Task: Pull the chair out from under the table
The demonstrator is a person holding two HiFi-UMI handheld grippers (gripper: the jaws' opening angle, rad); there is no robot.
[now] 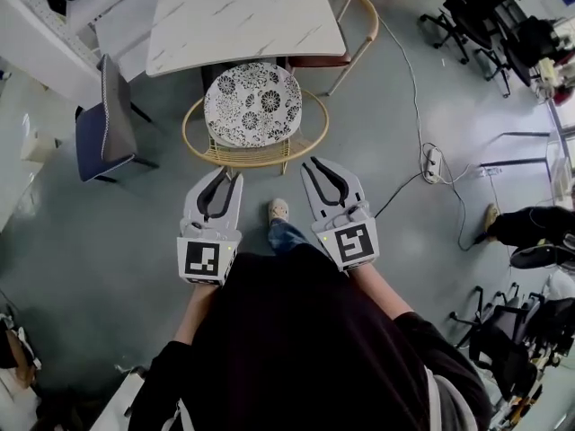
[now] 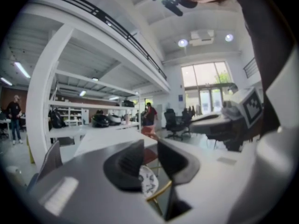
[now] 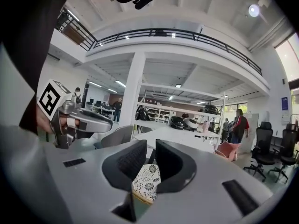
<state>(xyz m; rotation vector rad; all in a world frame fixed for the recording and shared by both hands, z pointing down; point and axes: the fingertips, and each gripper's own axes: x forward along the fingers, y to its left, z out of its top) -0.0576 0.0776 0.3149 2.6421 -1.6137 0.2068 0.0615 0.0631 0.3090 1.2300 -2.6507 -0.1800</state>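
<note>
The chair (image 1: 252,106) has a round floral cushion and a golden rattan frame; it stands at the near edge of the white marble table (image 1: 243,12), its seat mostly out from under the top. Both grippers hover side by side just short of the chair's near rim, touching nothing. My left gripper (image 1: 226,173) has a small gap between its pads and nothing in it; through that gap the chair (image 2: 148,181) shows ahead. My right gripper (image 1: 316,162) has its tips together and holds nothing, and the chair (image 3: 145,181) lies beyond its jaws.
A grey and blue chair (image 1: 103,119) stands left of the table, a pink chair (image 1: 359,25) at its far right. A power strip with cables (image 1: 433,162) lies on the floor to the right. Black office chairs (image 1: 485,12) and another person's legs (image 1: 530,227) are farther right.
</note>
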